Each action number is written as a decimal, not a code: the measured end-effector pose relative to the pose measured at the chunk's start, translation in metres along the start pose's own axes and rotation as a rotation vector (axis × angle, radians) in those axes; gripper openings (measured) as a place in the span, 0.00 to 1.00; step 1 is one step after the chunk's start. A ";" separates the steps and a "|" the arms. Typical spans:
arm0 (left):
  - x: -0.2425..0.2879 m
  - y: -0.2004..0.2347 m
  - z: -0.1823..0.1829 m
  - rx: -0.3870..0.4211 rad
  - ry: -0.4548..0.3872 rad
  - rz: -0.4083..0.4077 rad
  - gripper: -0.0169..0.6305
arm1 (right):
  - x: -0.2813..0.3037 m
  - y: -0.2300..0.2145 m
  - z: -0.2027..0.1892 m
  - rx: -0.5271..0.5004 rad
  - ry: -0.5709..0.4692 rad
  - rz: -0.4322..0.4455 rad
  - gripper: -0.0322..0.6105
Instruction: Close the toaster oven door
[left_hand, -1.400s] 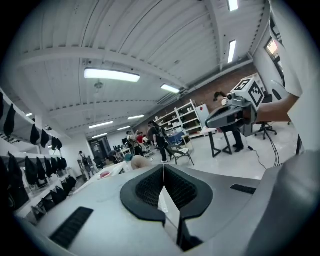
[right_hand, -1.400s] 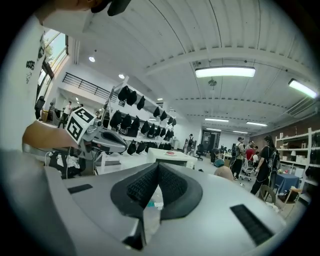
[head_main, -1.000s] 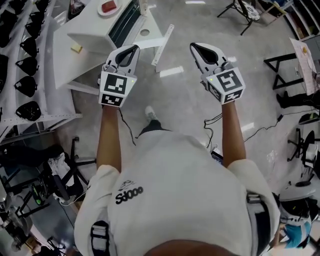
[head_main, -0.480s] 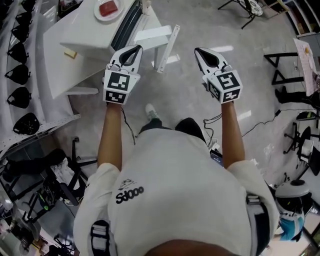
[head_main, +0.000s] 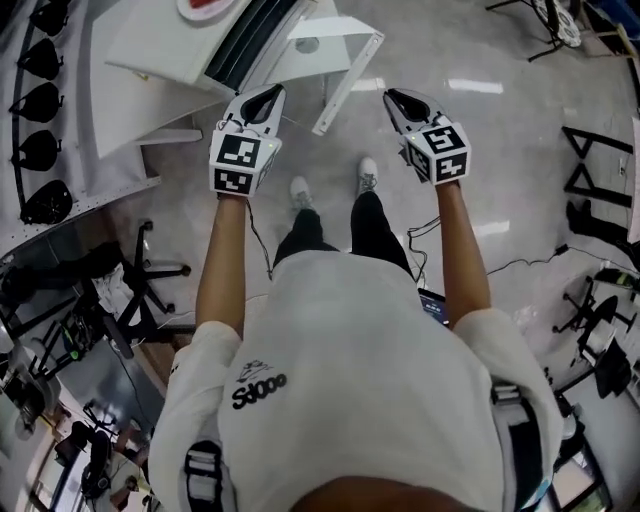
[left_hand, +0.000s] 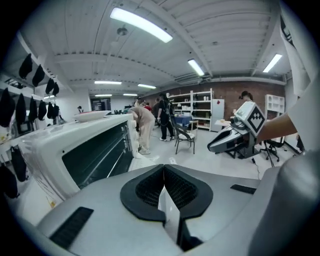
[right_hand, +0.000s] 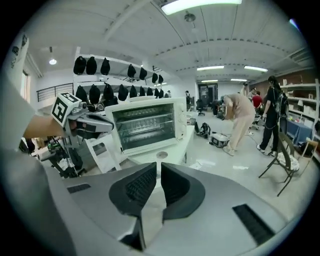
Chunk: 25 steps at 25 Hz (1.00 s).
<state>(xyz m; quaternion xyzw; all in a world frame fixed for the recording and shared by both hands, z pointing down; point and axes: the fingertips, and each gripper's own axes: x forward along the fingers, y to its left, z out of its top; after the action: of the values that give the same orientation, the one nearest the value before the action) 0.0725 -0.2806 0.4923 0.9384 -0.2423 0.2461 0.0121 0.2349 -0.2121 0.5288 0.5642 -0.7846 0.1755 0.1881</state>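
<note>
You wore a white T-shirt (head_main: 350, 380), dark trousers (head_main: 368, 228) and white shoes (head_main: 300, 192); the left hand-held gripper (head_main: 267, 93) and right hand-held gripper (head_main: 396, 96) were grey with black-and-white marker cubes (head_main: 240, 163).

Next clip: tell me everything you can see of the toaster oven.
The toaster oven is a white boxy metal-looking unit standing upright on a white table, its front toward the person. Wire racks show plainly inside its dark cavity, with a white panel strip at the cavity's right. A white band runs along the lower front edge, perhaps the lowered door; I cannot tell. A plate rests on top. The left gripper and right gripper stand clear of it.
</note>
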 end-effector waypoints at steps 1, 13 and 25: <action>0.007 -0.002 -0.001 -0.014 0.006 0.014 0.05 | 0.007 -0.010 -0.008 0.024 0.007 0.019 0.07; 0.050 -0.023 -0.054 -0.118 0.113 0.145 0.05 | 0.117 -0.039 -0.100 -0.007 0.154 0.235 0.18; 0.029 -0.002 -0.097 -0.199 0.133 0.200 0.05 | 0.163 -0.015 -0.118 -0.109 0.193 0.278 0.23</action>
<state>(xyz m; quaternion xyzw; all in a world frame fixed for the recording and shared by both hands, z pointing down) 0.0515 -0.2787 0.5910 0.8854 -0.3563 0.2824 0.0964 0.2129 -0.2920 0.7126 0.4197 -0.8418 0.2103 0.2665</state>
